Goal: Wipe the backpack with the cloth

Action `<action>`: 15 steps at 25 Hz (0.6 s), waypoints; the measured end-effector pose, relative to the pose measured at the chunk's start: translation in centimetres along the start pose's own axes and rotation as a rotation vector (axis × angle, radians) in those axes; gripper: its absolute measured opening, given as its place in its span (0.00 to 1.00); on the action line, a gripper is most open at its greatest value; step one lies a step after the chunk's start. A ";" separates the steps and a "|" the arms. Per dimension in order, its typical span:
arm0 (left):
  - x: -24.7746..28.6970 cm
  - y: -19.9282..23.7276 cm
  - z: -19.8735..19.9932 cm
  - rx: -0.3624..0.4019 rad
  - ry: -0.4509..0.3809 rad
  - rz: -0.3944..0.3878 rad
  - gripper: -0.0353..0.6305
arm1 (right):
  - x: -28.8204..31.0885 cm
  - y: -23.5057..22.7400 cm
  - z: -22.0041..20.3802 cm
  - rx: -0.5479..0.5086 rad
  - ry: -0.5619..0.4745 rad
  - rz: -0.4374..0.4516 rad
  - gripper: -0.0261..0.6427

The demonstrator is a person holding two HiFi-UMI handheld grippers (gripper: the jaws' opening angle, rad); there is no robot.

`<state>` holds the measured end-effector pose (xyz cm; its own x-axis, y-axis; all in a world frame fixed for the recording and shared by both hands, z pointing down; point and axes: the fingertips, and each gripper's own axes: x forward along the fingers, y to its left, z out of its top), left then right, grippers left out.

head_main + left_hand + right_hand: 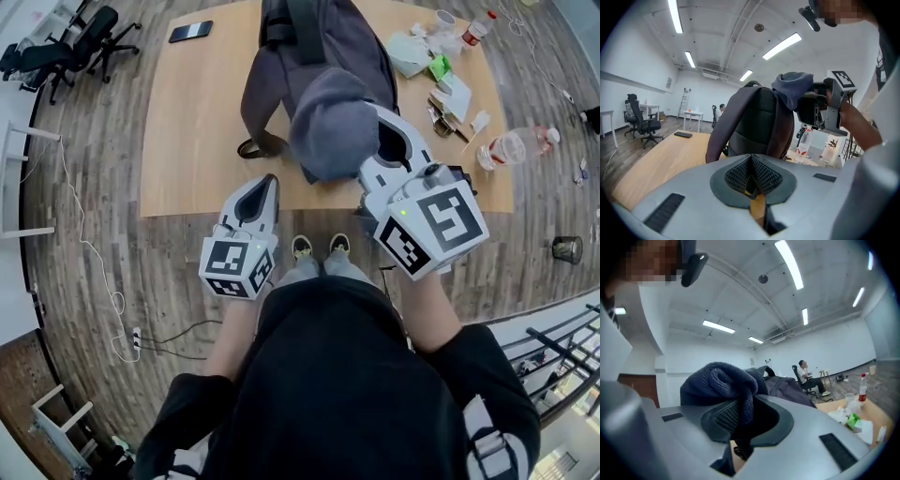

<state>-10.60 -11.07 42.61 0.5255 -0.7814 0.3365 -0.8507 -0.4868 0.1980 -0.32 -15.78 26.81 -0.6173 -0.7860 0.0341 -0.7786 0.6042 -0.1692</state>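
The right gripper (375,148) clamped the cloth (330,124) above the backpack (323,47) near the table's (187,141) front edge. The left gripper (264,189) was shut and empty. The cloth should press flat for firm strokes.

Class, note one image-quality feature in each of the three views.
Head view: fisheye bows the edges of the table; light is even. Left gripper view: dark rounded corners, ceiling lights burn plain white. Right gripper view: same dark corners, cloth sharp up close, walls curved.

left tool (265,187) jaws together, empty, right tool (386,142) gripping cloth (330,127)
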 end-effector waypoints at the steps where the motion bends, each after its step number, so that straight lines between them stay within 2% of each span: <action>1: -0.2 0.2 -0.2 -0.005 0.003 0.004 0.08 | -0.2 -0.1 -0.2 -0.050 0.009 -0.023 0.13; 4: -0.6 0.3 -0.5 -0.016 0.008 0.006 0.08 | -0.9 0.4 -1.0 -0.143 0.037 -0.052 0.13; 6: -0.8 0.5 -0.4 -0.014 0.007 0.010 0.08 | -1.4 0.4 -1.9 -0.139 0.053 -0.049 0.13; 11: -0.7 0.9 -0.6 -0.008 0.014 0.015 0.08 | -2.6 -0.3 -5.6 -0.026 0.096 -0.064 0.13; 15: -0.6 0.9 -0.8 -0.007 0.021 0.009 0.08 | -2.8 -1.3 -10.0 0.106 0.180 -0.099 0.13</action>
<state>-11.66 -10.68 43.29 0.5176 -0.7773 0.3576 -0.8555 -0.4769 0.2016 1.32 -13.03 36.75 -0.5563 -0.7988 0.2289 -0.8259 0.5009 -0.2589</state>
